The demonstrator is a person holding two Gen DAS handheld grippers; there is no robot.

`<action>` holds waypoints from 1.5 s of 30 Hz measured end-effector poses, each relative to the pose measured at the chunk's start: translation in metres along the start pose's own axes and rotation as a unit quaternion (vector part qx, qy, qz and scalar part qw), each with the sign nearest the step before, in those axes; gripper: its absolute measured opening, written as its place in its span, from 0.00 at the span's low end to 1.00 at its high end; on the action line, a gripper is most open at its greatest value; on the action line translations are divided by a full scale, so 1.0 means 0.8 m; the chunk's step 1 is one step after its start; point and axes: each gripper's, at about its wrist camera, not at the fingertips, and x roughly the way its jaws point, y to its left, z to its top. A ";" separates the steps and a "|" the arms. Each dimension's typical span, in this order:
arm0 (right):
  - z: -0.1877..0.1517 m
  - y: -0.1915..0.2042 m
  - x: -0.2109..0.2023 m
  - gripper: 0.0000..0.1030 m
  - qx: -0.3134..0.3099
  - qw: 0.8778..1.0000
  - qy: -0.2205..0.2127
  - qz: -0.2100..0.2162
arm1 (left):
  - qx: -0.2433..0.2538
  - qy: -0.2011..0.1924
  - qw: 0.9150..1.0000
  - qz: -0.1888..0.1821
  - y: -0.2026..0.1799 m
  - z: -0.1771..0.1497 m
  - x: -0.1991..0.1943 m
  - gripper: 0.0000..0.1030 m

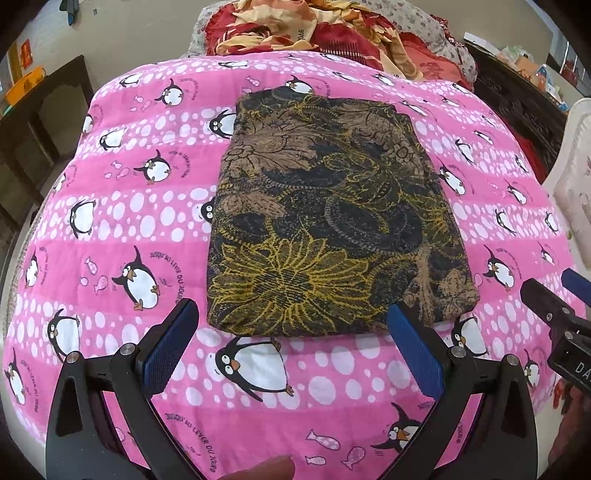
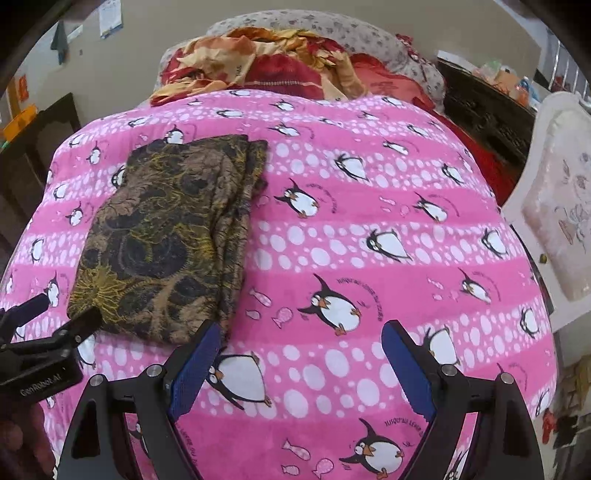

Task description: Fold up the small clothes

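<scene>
A folded brown, black and yellow floral garment (image 1: pixel 332 218) lies flat on the pink penguin quilt (image 1: pixel 147 221). My left gripper (image 1: pixel 291 317) hovers open just short of the garment's near edge, its blue pads spread about as wide as the fold, nothing between them. In the right wrist view the same garment (image 2: pixel 166 240) lies to the left. My right gripper (image 2: pixel 299 336) stands open over bare quilt (image 2: pixel 369 240) beside the garment's near right corner, empty. Each gripper shows in the other's view: the right gripper (image 1: pixel 561 302) at the right edge, the left gripper (image 2: pixel 51 325) at the left edge.
Crumpled red and orange bedding (image 1: pixel 314 33) and a grey flowered pillow (image 2: pixel 332 29) lie at the far end of the bed. Dark wooden furniture (image 1: pixel 40 122) stands to the left, a dark cabinet (image 2: pixel 484 107) and a white cushioned piece (image 2: pixel 554 206) to the right.
</scene>
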 end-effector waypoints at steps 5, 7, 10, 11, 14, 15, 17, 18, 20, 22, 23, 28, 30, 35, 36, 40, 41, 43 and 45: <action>0.004 0.007 0.001 0.85 -0.008 1.000 -0.001 0.002 | -0.002 0.002 1.000 0.001 0.002 -0.001 0.002 0.99; 0.004 0.007 0.002 0.85 -0.008 1.000 0.000 0.002 | -0.002 0.002 1.000 0.002 0.001 -0.001 0.002 0.99; 0.004 0.008 0.002 0.85 -0.009 1.000 0.001 0.002 | -0.002 0.003 1.000 0.002 0.002 -0.003 0.003 0.99; 0.004 0.008 0.002 0.85 -0.009 1.000 0.001 0.002 | -0.003 0.003 1.000 0.002 0.002 -0.003 0.003 0.99; 0.004 0.009 0.002 0.85 -0.009 1.000 0.000 0.002 | -0.001 0.002 1.000 0.001 0.002 -0.004 0.003 0.99; 0.004 0.009 0.002 0.85 -0.009 1.000 0.001 0.002 | -0.001 0.002 1.000 0.001 0.002 -0.004 0.004 0.99; 0.004 0.009 0.003 0.85 -0.009 1.000 0.001 0.003 | -0.002 0.003 1.000 0.000 0.001 -0.005 0.003 0.99; 0.004 0.010 0.003 0.85 -0.010 1.000 0.002 0.002 | -0.002 0.003 1.000 -0.001 0.001 -0.006 0.003 0.99; 0.002 0.010 0.004 0.85 -0.011 1.000 0.005 0.001 | -0.001 0.004 1.000 -0.002 0.001 -0.007 0.003 0.99; 0.000 0.012 0.006 0.85 -0.017 1.000 0.009 -0.001 | 0.000 0.006 1.000 -0.004 0.000 -0.007 0.004 0.99; -0.001 0.013 0.007 0.85 -0.019 1.000 0.012 -0.001 | 0.000 0.007 1.000 -0.004 0.000 -0.008 0.004 0.99; -0.007 0.013 0.016 0.85 -0.023 0.999 0.027 -0.003 | 0.001 0.010 1.000 -0.006 -0.001 -0.010 0.007 0.99; -0.010 0.013 0.020 0.85 -0.025 0.999 0.033 -0.002 | 0.001 0.012 1.000 -0.007 -0.001 -0.010 0.008 0.99; -0.015 0.013 0.028 0.85 -0.023 0.999 0.046 0.002 | 0.001 0.014 1.000 -0.008 -0.002 -0.011 0.009 0.99; -0.015 0.013 0.029 0.85 -0.022 0.999 0.048 0.003 | 0.001 0.015 1.000 -0.008 -0.002 -0.010 0.010 0.99; -0.012 0.009 0.018 0.85 -0.005 0.998 0.027 0.050 | -0.001 0.015 1.000 -0.012 -0.002 -0.010 0.008 0.99; -0.009 0.008 0.010 0.85 0.001 0.997 0.016 0.079 | -0.001 0.014 1.000 -0.013 -0.002 -0.010 0.008 0.99; -0.003 0.010 -0.007 0.85 -0.003 0.995 -0.012 0.102 | -0.003 0.016 1.000 -0.016 -0.002 -0.009 0.007 0.99; 0.003 0.016 -0.024 0.85 -0.016 0.994 -0.040 0.102 | -0.005 0.016 1.000 -0.018 -0.002 -0.008 0.007 0.99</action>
